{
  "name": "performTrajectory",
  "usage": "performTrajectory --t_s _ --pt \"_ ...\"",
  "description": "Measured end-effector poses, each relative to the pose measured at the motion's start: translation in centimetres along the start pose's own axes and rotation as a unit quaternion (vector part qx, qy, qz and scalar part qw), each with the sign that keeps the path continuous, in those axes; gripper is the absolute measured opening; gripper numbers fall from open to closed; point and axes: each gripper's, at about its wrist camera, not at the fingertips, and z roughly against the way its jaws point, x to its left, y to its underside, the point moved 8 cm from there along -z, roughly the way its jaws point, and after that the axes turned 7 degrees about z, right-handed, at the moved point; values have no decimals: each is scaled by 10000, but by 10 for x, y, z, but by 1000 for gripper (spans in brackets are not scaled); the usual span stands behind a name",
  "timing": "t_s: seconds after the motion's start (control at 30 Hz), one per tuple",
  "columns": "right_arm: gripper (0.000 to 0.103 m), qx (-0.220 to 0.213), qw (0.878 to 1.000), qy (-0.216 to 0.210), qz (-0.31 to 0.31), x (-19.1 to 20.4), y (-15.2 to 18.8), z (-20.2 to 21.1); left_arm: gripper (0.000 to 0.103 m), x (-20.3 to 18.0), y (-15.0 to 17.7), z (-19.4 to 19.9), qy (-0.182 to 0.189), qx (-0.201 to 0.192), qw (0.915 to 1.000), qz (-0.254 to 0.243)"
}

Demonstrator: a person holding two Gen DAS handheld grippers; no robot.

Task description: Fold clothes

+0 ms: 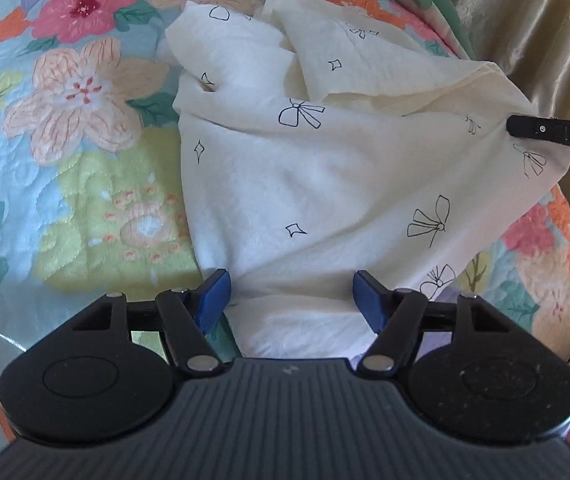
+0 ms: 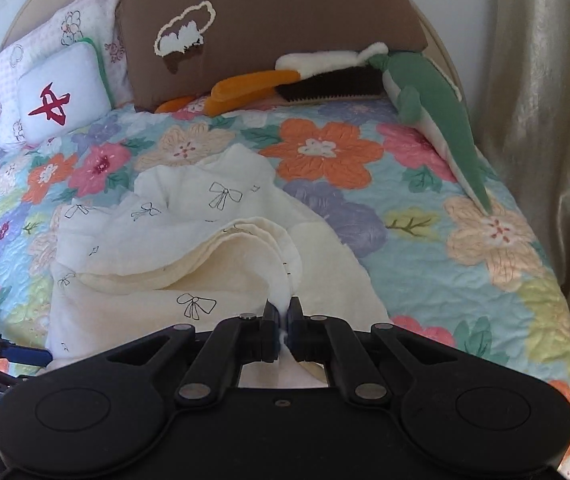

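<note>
A cream garment [image 1: 285, 184] printed with black bows and stars lies crumpled on a floral quilt [image 1: 85, 120]. It also shows in the right wrist view [image 2: 173, 240]. My left gripper [image 1: 291, 292] is open, its blue pads on either side of the garment's near edge, just above the cloth. My right gripper [image 2: 283, 316] is shut on a bunched edge of the garment and holds it lifted, so the cloth tents up toward it. The right gripper's black finger [image 1: 545, 132] enters the left wrist view at the right, pinching the raised corner. The left gripper's blue pad [image 2: 29, 356] shows at lower left.
The quilt [image 2: 445, 208] covers a bed. At its head are a brown cushion [image 2: 269, 20], white pillows [image 2: 61, 92], an orange and brown plush [image 2: 285, 80] and a green plush [image 2: 437, 116]. A beige curtain [image 2: 545, 120] hangs along the right side.
</note>
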Motion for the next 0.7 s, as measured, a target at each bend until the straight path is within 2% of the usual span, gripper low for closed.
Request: performTrajectory --t_s 0.17,0.3,0.4,0.47,0.63,0.7 --pt "4 181 9998 107 5 -2 5 -6 67 1 1 3 -331 60 9992 -210" --pt "4 483 9987 158 -94 -6 15 -16 67 8 4 2 -258 87 9996 19" --pt "5 539 9984 164 -100 -5 17 -18 67 9 3 3 -239 82 9997 52" --pt "5 420 9990 162 -72 -4 14 -14 67 8 2 6 -223 34 9997 34" --pt "5 -197 9996 164 94 4 -6 11 67 2 -7 23 177 -355 9992 104" --pt "5 -78 9996 263 -62 2 -5 11 67 1 -9 22 234 -376 9989 120"
